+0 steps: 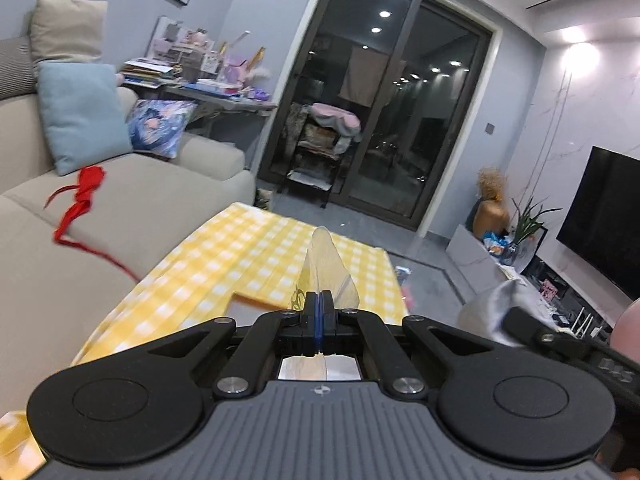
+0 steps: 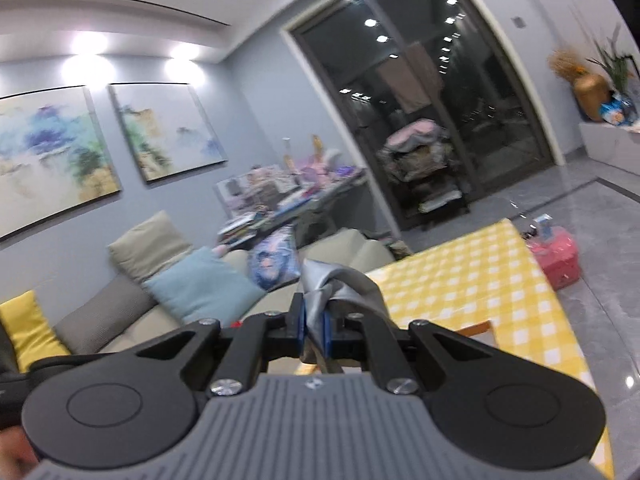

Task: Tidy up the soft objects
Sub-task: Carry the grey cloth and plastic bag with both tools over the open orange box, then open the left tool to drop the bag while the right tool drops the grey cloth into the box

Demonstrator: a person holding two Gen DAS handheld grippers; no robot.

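The left gripper (image 1: 319,308) has its 2 jaws pressed together on a thin clear plastic sheet (image 1: 326,264), which stands up from the pads to a rounded tip pointing forward and up, its long axis in line with the jaws. The right gripper (image 2: 314,326) is clamped narrowly on a bunched grey cloth (image 2: 340,284); the cloth rises above the pads and drapes down to the right, and in the left wrist view it hangs at the right, past the table's near edge.

Below both grippers lies a table (image 1: 248,248) covered in yellow and white checks, and its far corner has open grey tiled floor (image 2: 600,240) past it. A pink basket (image 2: 554,258) sits on that floor just beside the table. To the left, close against the table's long edge, runs a beige sofa (image 1: 132,208) with a red strip of fabric (image 1: 82,200) sprawled on its seat and a pale blue cushion (image 1: 82,112) leaning on the back. Dark glass sliding doors (image 1: 380,100) close the far wall.
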